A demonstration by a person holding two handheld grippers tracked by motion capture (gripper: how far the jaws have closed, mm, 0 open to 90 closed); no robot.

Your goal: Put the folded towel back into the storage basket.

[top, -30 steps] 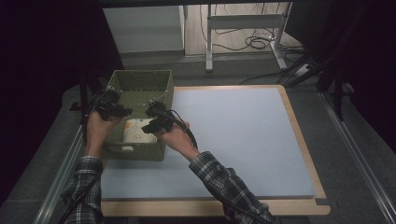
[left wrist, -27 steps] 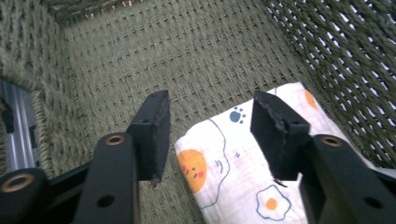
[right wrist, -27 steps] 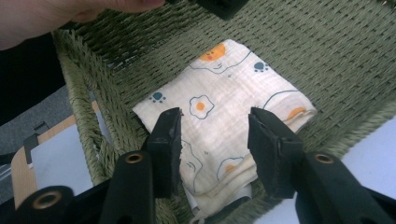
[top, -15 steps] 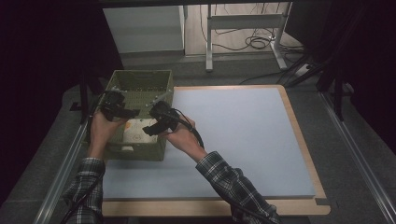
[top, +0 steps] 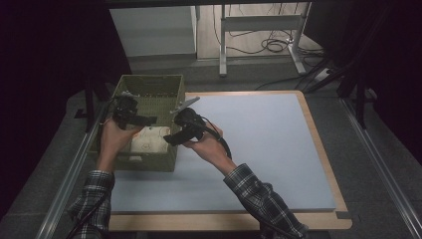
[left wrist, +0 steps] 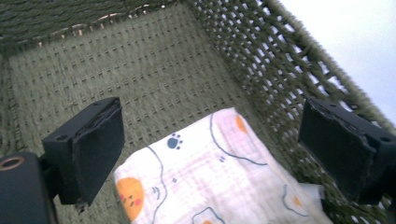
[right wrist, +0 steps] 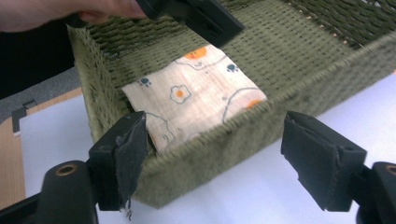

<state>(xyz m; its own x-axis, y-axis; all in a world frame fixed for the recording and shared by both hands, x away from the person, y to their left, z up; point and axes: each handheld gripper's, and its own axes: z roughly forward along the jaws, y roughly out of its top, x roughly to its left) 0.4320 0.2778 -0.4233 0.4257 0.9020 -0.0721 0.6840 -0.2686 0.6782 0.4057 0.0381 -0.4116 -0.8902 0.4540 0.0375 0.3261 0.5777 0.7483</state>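
Far left, high view: my left gripper (top: 130, 113) hangs over the woven green basket (top: 149, 85), above its near half. Its jaws have just been opening and now stand wide apart with nothing between them; in the left gripper view the pads (left wrist: 95, 148) clear the cloth below.

Folded cloth (left wrist: 219, 172), cream with egg and paw prints, lies flat on the basket floor, near corner, against the side wall. Released; neither gripper touches it.

Next across: my right gripper (top: 180, 130) sits just outside the basket's near right wall, over the pale blue mat (top: 278, 149). Its jaws have also just been opening; they are spread and empty, and in its own view they frame the basket rim (right wrist: 233, 135).

Risks, as I judge them:
1. Either pad could snag the open weave on withdrawal and drag the basket.
2. The 2 grippers are close; crossing paths could knock them together.
3. A frayed right pad (right wrist: 128, 158) could catch the cloth's edge and unfold it.
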